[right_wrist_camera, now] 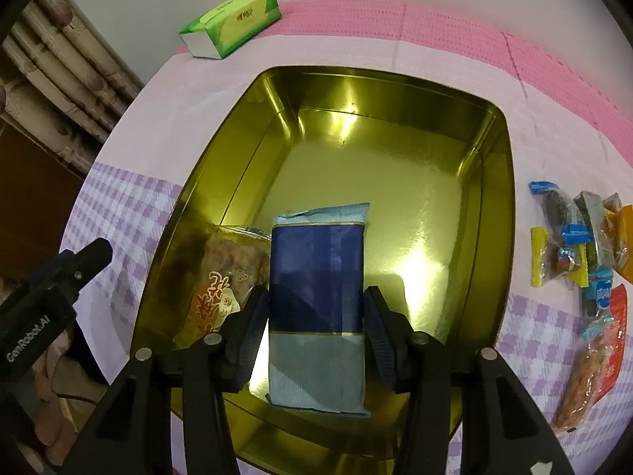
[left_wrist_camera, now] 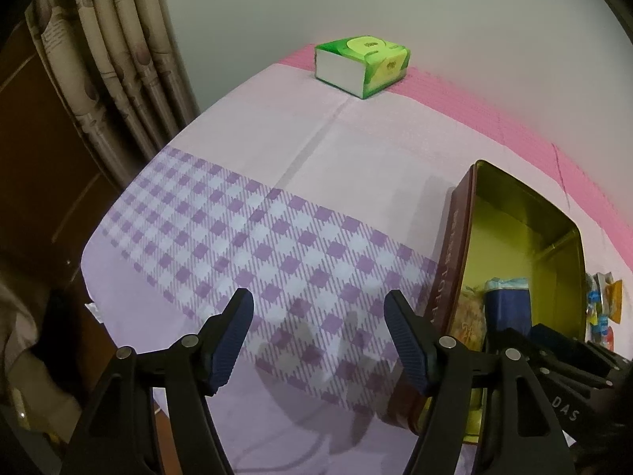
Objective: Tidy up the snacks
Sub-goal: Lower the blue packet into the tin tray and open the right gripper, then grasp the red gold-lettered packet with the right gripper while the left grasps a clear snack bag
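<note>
A plain pale wall (left_wrist_camera: 356, 0) rises behind the table, whose cloth (left_wrist_camera: 245, 166) is lilac with purple checks and a pink band at the far edge. Patterned beige curtains (left_wrist_camera: 114, 59) hang at the left, beside what may be brown wooden furniture (left_wrist_camera: 43, 182).

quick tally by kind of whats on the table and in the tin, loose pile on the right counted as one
Tin: 1
Packets in the tin: 2, blue packet and orange-print packet
Pile of loose snacks beside the tin: 1, too jumbled to count
Green tissue box: 1
Total: 5
</note>
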